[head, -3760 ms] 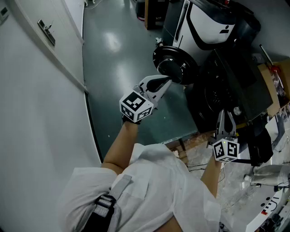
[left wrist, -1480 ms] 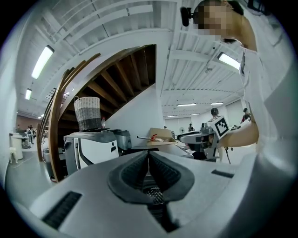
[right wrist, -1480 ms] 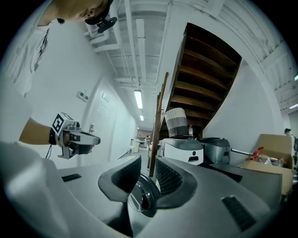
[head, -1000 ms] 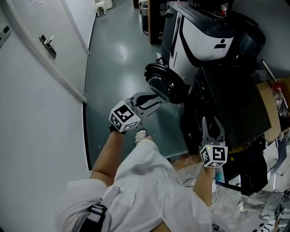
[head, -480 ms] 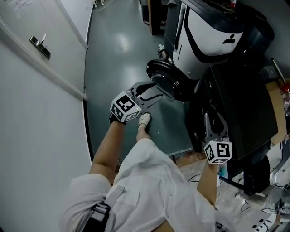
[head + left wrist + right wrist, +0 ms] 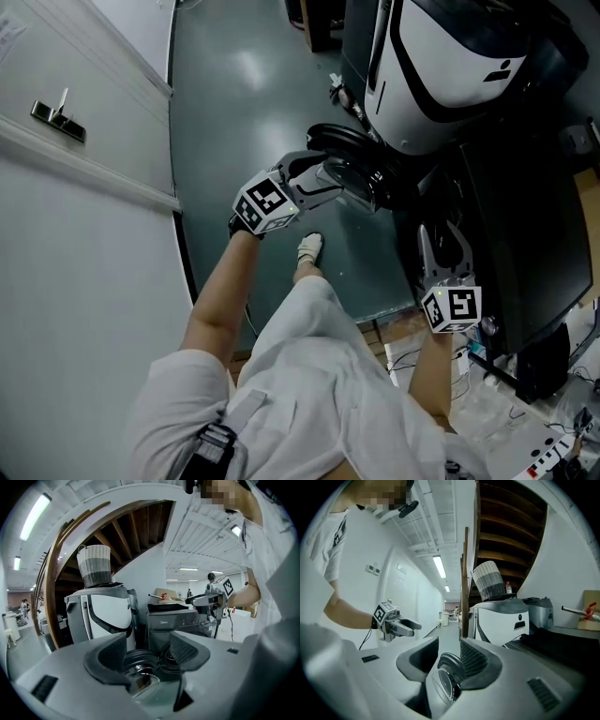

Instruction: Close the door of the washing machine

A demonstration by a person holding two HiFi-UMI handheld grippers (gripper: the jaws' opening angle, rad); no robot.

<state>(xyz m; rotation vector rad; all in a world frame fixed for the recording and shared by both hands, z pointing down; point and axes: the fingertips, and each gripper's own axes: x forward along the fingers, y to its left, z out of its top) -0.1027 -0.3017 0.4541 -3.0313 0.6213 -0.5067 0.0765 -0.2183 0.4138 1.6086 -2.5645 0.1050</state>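
Door: the washing machine door (image 6: 366, 178) stands swung out from the dark front-loader (image 6: 497, 216), unlatched.
Left gripper (image 6: 328, 183): just beside the door's rim. Its jaws have just been opening and clasp nothing.
Right gripper (image 6: 441, 239): near the machine's front. Its jaws have likewise been widening and are empty.
Handling: probably rigid, smooth and free on its hinge. Push the outer rim far from the hinge, then press firmly to latch.

White short-sleeved shirt (image 6: 319, 375), perhaps a pale shoe (image 6: 310, 247)
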